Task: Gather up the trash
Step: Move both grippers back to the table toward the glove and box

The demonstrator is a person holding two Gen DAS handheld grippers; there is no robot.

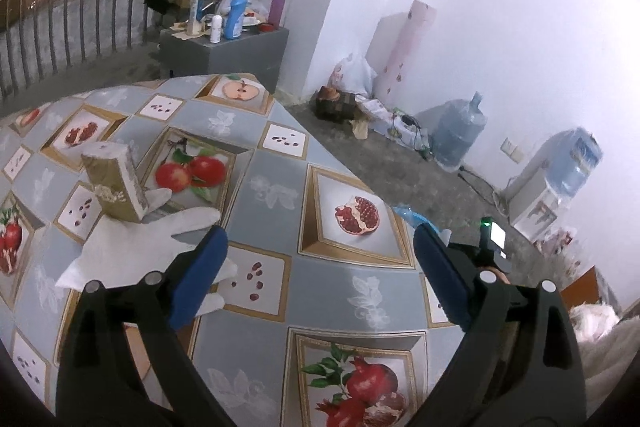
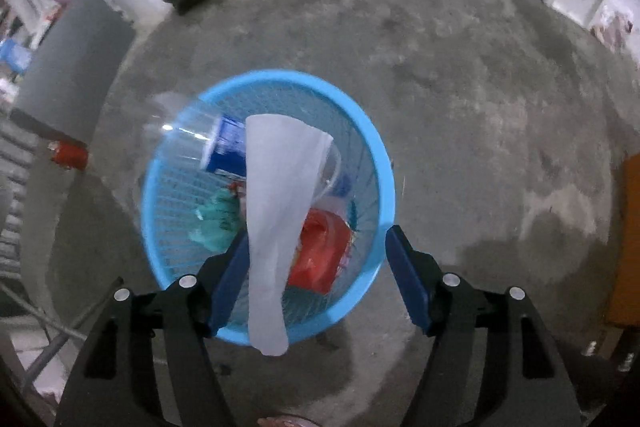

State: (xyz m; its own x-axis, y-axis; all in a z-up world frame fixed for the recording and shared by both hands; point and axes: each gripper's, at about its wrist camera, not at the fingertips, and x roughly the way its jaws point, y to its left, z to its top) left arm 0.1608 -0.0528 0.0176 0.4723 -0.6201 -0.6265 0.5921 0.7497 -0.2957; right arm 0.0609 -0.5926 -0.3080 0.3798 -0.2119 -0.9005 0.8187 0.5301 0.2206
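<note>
We see a limp white tissue sheet hanging in the right wrist view directly above the round blue plastic mesh basket, which stands on the grey concrete floor. The sheet lies against the inner face of the right gripper's left blue pad, while the other pad stands well apart from it, so the jaws are spread wide and nothing is pinched between them. Whether the tissue clings to that pad or is falling free past it, we cannot tell. Inside the basket lie a blue-and-white labelled clear bottle, a crumpled green wrapper and a red plastic packet.

In the left wrist view, the left gripper hovers over the table covered in a grey fruit-patterned oilcloth, its blue pads far apart and gripping nothing. More white crumpled tissue paper rests on the cloth just beside and partly under the left pad. A small gold-and-white cardboard box stands tilted on the table, touching the far edge of that tissue. Beyond the table edge, a large clear water jug sits on the floor near the white wall.
</note>
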